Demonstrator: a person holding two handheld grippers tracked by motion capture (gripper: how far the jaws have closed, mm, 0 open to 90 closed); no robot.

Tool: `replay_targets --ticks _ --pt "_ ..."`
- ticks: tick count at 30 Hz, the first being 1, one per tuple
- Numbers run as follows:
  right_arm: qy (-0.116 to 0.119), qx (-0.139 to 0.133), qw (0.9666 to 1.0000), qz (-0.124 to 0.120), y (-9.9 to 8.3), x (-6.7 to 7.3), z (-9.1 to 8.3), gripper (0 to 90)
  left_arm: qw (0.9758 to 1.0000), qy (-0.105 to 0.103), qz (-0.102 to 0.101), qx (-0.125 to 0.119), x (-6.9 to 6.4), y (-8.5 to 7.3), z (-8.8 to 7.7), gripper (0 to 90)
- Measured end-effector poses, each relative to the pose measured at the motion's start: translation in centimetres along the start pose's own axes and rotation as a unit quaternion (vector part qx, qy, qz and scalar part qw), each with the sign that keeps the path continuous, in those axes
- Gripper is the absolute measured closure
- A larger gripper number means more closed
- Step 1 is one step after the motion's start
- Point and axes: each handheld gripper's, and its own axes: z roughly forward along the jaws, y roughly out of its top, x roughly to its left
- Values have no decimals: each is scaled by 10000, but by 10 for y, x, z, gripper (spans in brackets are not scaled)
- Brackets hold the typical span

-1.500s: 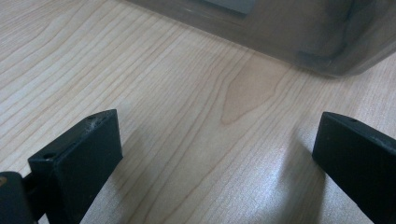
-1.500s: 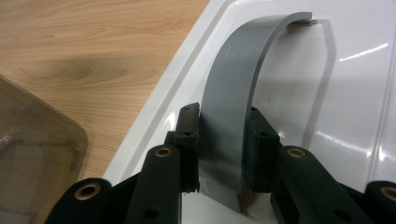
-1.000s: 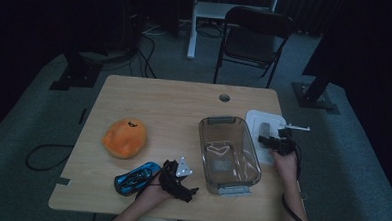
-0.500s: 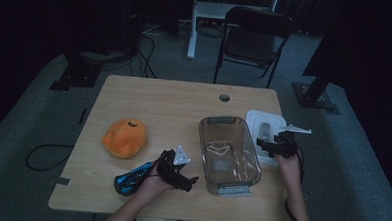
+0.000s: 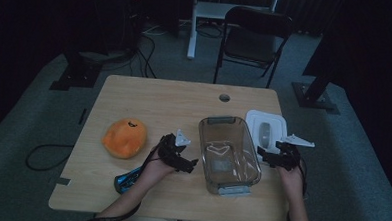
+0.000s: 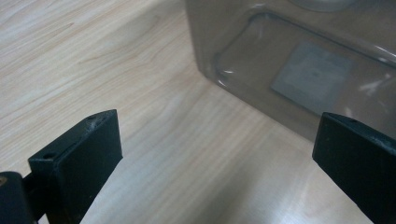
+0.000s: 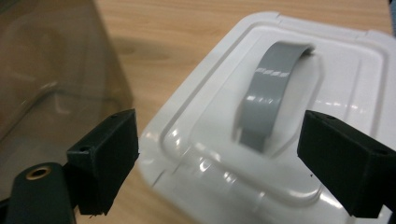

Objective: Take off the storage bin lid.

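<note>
Lid (image 7: 280, 116): white, right of centre in my right gripper view; light, stiff, slick plastic.
Hold: I'd take its grey handle (image 7: 271, 98).
Right gripper (image 7: 219, 140): jaws just opened wide, empty.
Left gripper (image 6: 219, 154): wide open, empty, beside the clear bin (image 6: 299, 60).

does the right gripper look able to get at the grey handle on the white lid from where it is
Probably yes. The right gripper hangs at the near edge of the white lid, jaws wide open with nothing between them, and the grey handle lies bare right ahead. The clear bin sits off to the side, not in the way.
</note>
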Motion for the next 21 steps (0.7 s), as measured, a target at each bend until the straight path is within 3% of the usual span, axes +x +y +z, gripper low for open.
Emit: replay_targets --ticks 7,12,21 --pt "252 234 9991 -244 -19 19 0 124 9999 -38 106 77 7 9 12 19" --pt "465 272 9982 -267 -25 31 3 139 9999 -79 130 77 10 17 17 19" --pt "558 301 9976 -279 -27 38 7 144 9996 63 187 212 23 23 24 19"
